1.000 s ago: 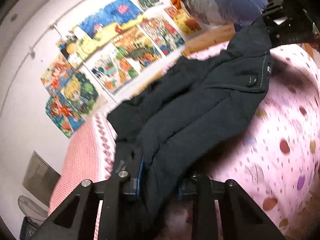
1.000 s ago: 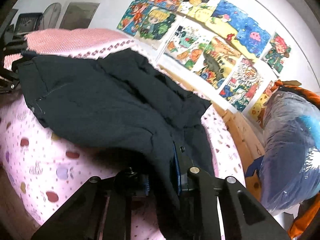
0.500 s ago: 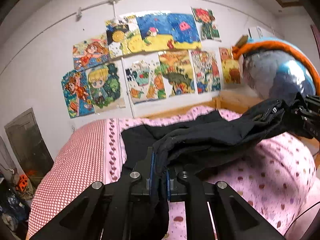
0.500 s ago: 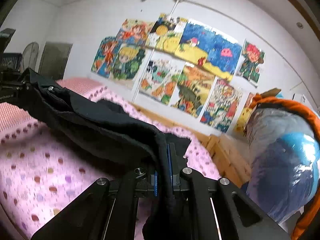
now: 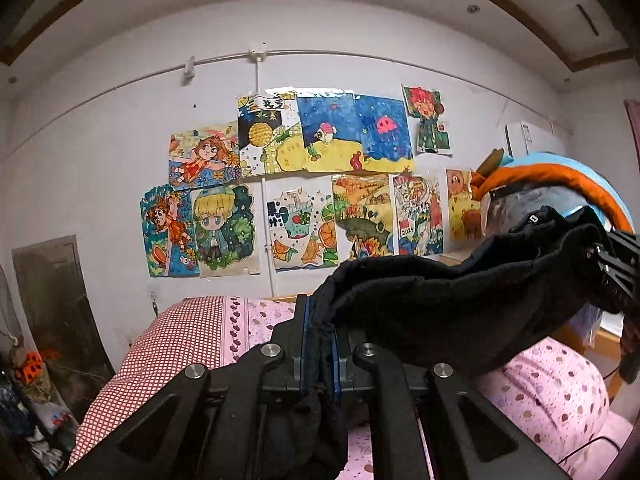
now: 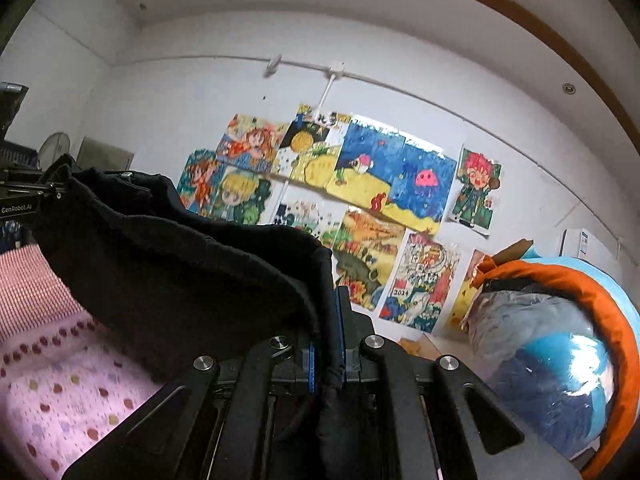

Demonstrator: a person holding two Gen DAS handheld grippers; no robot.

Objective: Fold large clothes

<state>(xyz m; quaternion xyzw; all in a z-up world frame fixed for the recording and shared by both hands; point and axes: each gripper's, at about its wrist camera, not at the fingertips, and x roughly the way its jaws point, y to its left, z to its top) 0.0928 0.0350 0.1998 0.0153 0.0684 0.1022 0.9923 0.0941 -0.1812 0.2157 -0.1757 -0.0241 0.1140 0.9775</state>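
- The left gripper was clenched on one edge of the black garment, with the cloth pinched between its blue-lined pads and a tail hanging below them.
- From there the garment stretched rightward in mid-air, raised above the pink dotted bedspread and sagging in the middle.
- A red-checked cover lay on the bed's left part, beside the bedspread.
- On the white wall behind hung a cluster of coloured children's drawings.
- The right gripper was likewise clamped on the garment's other edge, with fabric bunched between its 2 fingers.
- In the right wrist view the garment ran off to the left, up to the other gripper.
- Far right sat a plastic-wrapped blue and orange bundle.
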